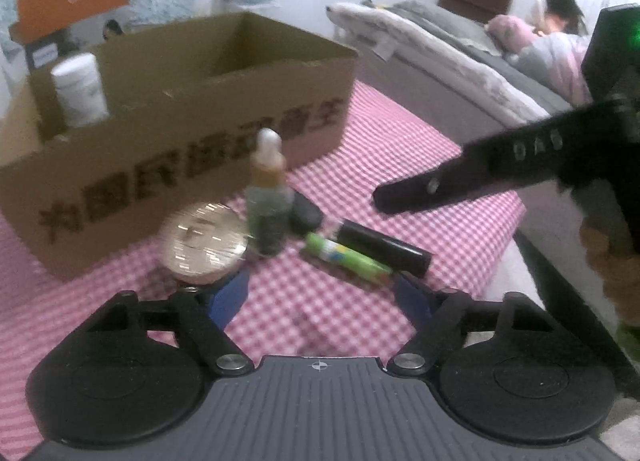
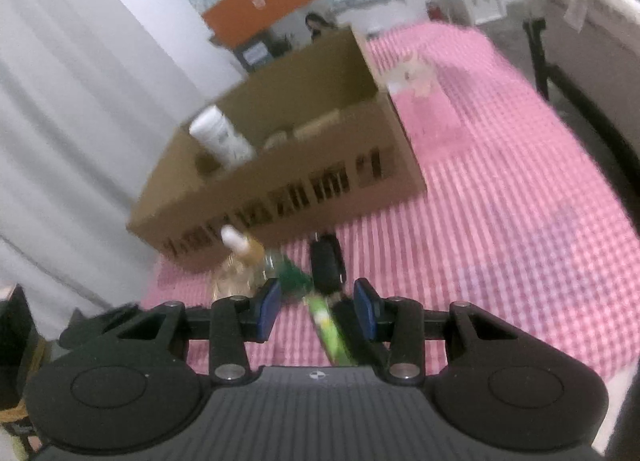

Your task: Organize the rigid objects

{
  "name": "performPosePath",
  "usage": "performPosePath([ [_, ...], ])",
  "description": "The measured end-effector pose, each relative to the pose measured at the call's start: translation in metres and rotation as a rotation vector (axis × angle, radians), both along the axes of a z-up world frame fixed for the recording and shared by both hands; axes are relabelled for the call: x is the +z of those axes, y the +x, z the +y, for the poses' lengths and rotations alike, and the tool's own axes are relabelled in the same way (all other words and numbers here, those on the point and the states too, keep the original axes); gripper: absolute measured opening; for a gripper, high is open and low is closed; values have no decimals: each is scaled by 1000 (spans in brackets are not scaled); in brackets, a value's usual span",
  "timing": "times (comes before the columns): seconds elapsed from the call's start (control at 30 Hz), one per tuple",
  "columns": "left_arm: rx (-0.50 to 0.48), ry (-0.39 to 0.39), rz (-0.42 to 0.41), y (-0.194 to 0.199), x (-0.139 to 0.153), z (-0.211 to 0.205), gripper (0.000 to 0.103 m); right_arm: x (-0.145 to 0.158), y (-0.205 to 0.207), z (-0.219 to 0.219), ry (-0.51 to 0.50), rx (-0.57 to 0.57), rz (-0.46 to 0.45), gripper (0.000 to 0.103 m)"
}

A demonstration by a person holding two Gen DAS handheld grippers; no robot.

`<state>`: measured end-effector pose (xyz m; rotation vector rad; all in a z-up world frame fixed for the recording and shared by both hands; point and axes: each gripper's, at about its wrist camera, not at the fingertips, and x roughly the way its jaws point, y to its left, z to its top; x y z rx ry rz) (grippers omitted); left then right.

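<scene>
An open cardboard box (image 1: 192,109) stands on the pink checked cloth with a white bottle (image 1: 80,89) upright in its left end. In front of it are a round shiny tin (image 1: 204,241), a green dropper bottle (image 1: 268,197), a small black key-like object (image 1: 306,213), a green tube (image 1: 348,257) and a black cylinder (image 1: 384,247). My left gripper (image 1: 322,297) is open just short of the tube, with nothing between its pads. My right gripper (image 2: 316,309) is open above the green tube (image 2: 328,329), whose end lies in the gap untouched. The black object (image 2: 326,261) lies just ahead.
A small pale toy (image 2: 416,73) sits on the cloth to the right of the box (image 2: 280,165). The cloth's right edge drops off near a bed (image 1: 440,61) where a person (image 1: 560,33) lies. A white curtain (image 2: 80,121) hangs to the left.
</scene>
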<state>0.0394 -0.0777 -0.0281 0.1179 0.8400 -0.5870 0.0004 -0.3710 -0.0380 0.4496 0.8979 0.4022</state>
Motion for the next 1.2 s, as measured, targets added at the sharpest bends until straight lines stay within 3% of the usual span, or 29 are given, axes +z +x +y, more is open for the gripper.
performPosePath([
  [0.33,-30,-35,75,10,-21,-22,51,-20,-2,12,-35,118,34,40],
  [0.73,-44,-35,75,16,-26,-25,47,-42,21,26,-74,160,91,37],
  [0.93,-32,-32,87,11,-25,-16,44,-49,28,37,-5,208,147,25],
  [1.1,-24,13,63,4,-23,-11,30,-49,27,42,21,214,167,25],
  [1.2,-13,6,69,5,-23,-7,26,-39,25,38,21,195,133,25],
])
